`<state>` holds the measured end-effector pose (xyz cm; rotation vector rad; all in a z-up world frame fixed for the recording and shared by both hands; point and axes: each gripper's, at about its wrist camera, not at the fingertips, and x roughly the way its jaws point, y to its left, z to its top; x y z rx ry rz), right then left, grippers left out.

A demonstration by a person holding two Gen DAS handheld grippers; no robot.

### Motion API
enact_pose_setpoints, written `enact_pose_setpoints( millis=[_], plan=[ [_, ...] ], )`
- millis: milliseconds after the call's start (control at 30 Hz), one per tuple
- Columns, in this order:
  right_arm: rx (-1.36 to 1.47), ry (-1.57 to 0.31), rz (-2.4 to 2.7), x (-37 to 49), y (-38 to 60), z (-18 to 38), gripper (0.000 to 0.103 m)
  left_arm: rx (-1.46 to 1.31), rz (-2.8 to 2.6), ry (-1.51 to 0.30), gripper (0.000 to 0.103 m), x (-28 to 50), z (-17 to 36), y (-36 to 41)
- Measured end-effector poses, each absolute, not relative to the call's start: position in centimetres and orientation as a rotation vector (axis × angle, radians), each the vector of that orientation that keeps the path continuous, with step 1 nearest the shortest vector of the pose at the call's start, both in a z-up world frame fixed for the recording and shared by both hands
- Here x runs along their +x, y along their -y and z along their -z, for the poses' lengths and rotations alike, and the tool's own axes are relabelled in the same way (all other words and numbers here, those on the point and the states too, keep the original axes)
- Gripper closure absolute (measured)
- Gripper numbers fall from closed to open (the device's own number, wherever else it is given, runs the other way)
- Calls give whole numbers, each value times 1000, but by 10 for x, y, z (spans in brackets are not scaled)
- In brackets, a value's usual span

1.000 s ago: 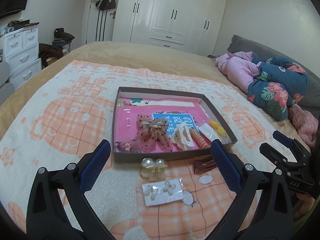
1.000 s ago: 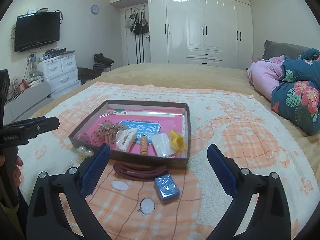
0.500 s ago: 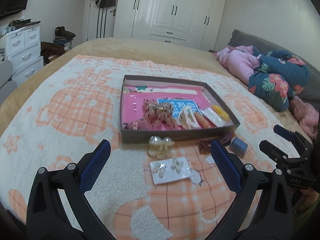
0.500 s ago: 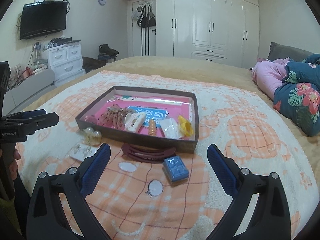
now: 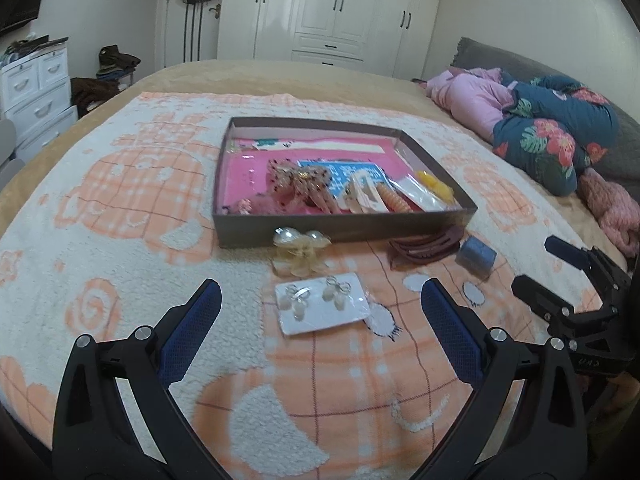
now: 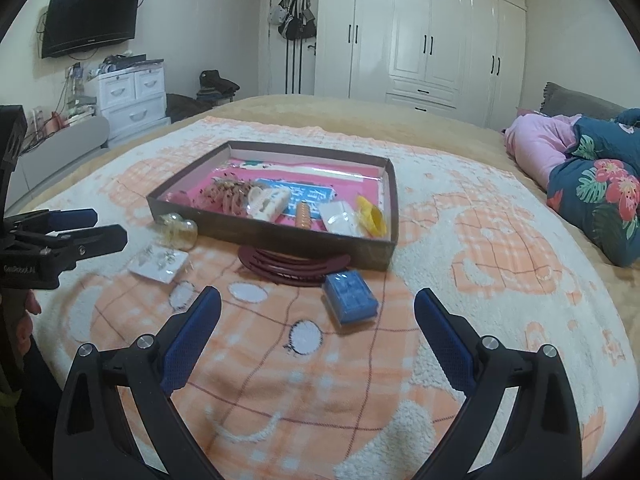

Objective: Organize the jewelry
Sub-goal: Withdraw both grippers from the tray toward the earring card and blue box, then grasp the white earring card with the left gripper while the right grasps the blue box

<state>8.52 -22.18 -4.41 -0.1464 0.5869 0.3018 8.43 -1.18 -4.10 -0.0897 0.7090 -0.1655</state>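
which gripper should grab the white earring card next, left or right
Probably left. The left gripper is open with the earring card lying just ahead between its fingers, while the right gripper faces the blue box.

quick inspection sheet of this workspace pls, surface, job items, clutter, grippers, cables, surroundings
surface: orange and white blanket spread over the bed.
job's things: brown tray holding hair accessories; earring card, pearl clip, dark red hair clips and small blue box lie outside, in front of it.
clutter: pink and floral bedding on the bed's right.
grippers: left gripper and right gripper both open, empty, above the blanket.
cables: wires by the white drawers.
surroundings: wardrobe, wall TV.
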Motion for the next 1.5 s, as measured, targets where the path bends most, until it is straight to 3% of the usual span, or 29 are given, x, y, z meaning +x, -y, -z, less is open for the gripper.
enact_pose_setpoints(
  millis=[1300,1367,1500],
  plan=[
    [-124,-833,-239,171,242,94,10,-119,120,-826,12,128,91,24],
    [-134,-847,-255,174,238,95,14,-117,118,-824,12,127,91,24],
    [-152,-848,-294,172,231,96,38,-109,109,-823,17,127,92,24]
  ],
)
